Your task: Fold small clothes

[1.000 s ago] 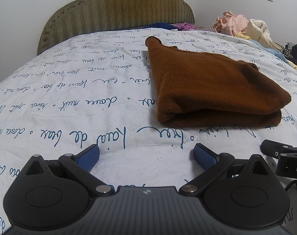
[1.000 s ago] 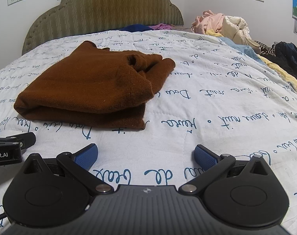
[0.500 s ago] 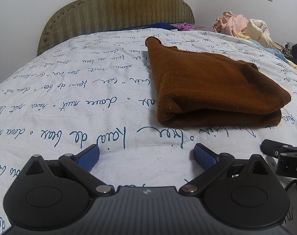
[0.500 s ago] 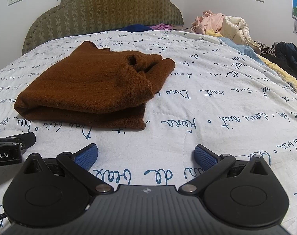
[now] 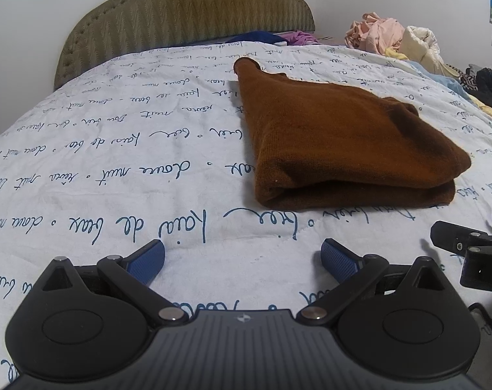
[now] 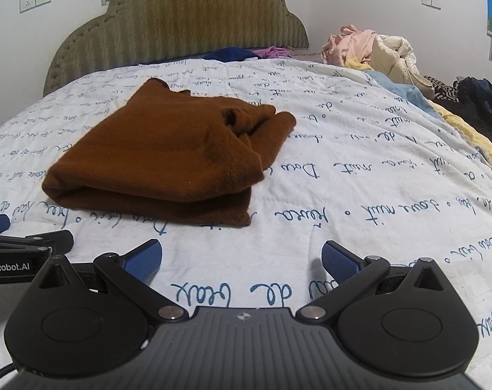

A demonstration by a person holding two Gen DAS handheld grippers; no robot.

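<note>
With my left gripper (image 5: 242, 258) and right gripper (image 6: 242, 257) both spread wide and empty on the near bed (image 5: 116, 149), the folded brown sweater (image 5: 340, 139) just beyond could unfold if I pinch only its top layer.

Rust-brown knit garment (image 5: 340, 139), folded into a flat, thick bundle of stacked layers, rounded fold edge facing the cameras, one narrow end (image 6: 278, 120) poking out at the far side, lying on the white quilt (image 5: 116, 149) with blue script
</note>
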